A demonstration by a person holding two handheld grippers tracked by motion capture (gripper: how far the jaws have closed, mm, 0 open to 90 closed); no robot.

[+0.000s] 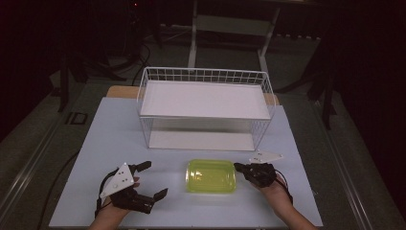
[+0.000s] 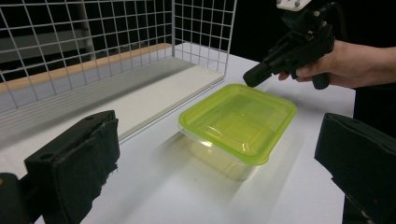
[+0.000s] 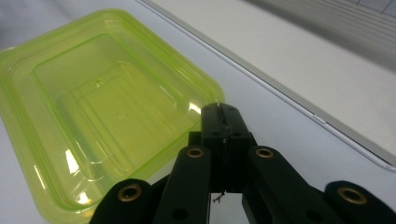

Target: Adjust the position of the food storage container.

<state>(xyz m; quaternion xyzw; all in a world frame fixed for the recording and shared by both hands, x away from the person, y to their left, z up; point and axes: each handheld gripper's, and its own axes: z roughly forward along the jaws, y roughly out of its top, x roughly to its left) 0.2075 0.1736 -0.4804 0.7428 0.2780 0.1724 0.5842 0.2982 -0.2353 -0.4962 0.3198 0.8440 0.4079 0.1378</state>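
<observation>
Left: the left gripper (image 1: 143, 184) rests low on the white counter (image 1: 110, 139), fingers (image 2: 77, 163) spread wide and grasping nothing, well apart from the container. Centre: the lime-green container (image 1: 211, 176), a shallow lidded plastic box, sits flat on the counter just in front of the white wire basket (image 1: 143, 81), whose upper shelf (image 1: 203, 98) and lower tier are both bare. Right: the right gripper (image 1: 242, 167) hovers at the container's right edge; in the right gripper view its fingers (image 3: 222, 126) are clenched together with nothing between them, the tips just above or at the lid's rim, though contact cannot be confirmed from this angle.

Progress, as judged: the work appears to be at its start. The container is neither grasped nor lifted. If the basket is its destination, what is left is the grip on the box, its lift, and its placement on a tier.
</observation>
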